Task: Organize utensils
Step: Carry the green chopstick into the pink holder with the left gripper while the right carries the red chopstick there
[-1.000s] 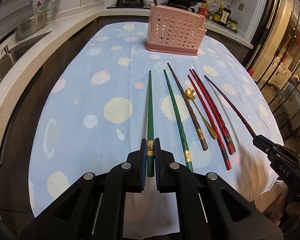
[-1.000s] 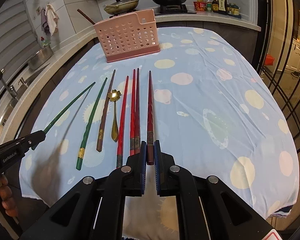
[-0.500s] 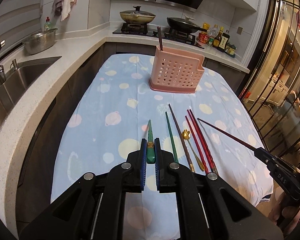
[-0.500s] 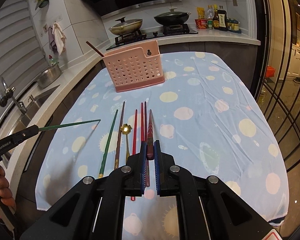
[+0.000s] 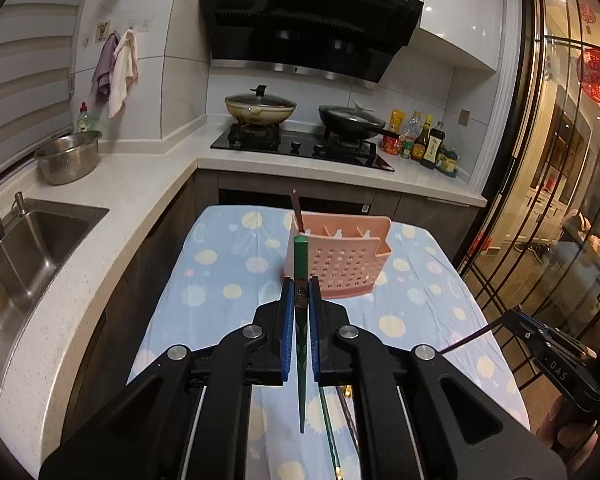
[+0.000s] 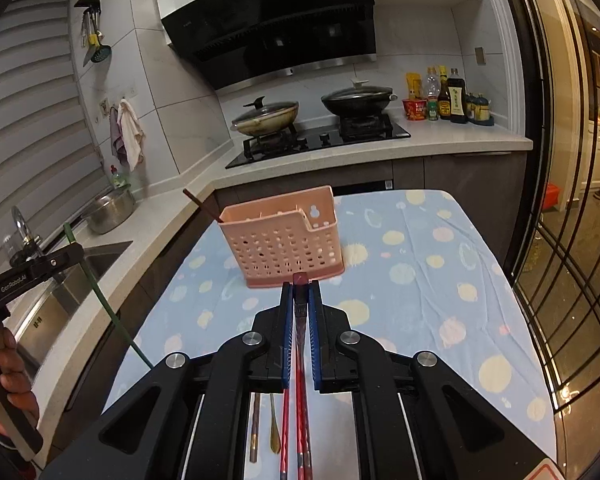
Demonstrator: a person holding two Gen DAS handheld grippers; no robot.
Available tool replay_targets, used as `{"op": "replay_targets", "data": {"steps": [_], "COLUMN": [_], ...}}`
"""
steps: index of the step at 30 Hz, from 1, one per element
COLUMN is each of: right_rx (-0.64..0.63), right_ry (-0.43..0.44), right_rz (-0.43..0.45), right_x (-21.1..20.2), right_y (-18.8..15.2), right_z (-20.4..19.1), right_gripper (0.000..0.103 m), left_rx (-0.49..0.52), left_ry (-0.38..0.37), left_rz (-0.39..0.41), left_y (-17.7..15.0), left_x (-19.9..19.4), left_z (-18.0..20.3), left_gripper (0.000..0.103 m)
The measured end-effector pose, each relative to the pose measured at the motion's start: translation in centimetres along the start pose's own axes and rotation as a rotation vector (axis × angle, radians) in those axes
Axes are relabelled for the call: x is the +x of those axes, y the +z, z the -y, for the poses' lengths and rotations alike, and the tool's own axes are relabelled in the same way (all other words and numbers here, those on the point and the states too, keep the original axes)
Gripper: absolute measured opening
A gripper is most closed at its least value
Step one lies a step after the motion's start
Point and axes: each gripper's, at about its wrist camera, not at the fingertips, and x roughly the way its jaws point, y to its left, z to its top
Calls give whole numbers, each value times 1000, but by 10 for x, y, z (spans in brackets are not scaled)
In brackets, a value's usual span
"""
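Note:
My left gripper is shut on a green chopstick, held upright above the table with its tip hanging down. My right gripper is shut on a dark red chopstick, also lifted and tipped up. A pink perforated utensil holder stands at the far end of the table; it also shows in the right wrist view with one brown chopstick leaning in it. Under the right gripper, red chopsticks, a gold spoon and a brown chopstick lie on the cloth.
A counter with a sink and a steel bowl runs along the left. A stove with two pans and sauce bottles sits behind the table. A glass door stands at the right.
Both grippers have lifted and tilted up with their chopsticks, which now hang tip-down. The view has swung from the tabletop to the holder and kitchen wall.

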Motion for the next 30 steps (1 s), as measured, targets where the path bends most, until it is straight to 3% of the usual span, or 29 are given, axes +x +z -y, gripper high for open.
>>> {"op": "replay_targets", "data": {"steps": [8, 22, 26, 30], "right_rx": [16, 76, 72, 69], "right_ry": [36, 90, 79, 63], "right_rz": [72, 273, 285, 235], "right_x": [22, 67, 89, 125], "right_y": [59, 167, 181, 179], "right_z": [-1, -7, -11, -10], "right_gripper": [7, 7, 7, 7], "left_rx": [22, 45, 30, 24], "left_ry": [-26, -76, -79, -90], "left_rz": [84, 231, 226, 172], "left_y": [55, 149, 156, 151], "left_x": [21, 72, 99, 129], "left_z": [13, 53, 54, 54], "left_gripper": [7, 7, 7, 7]}}
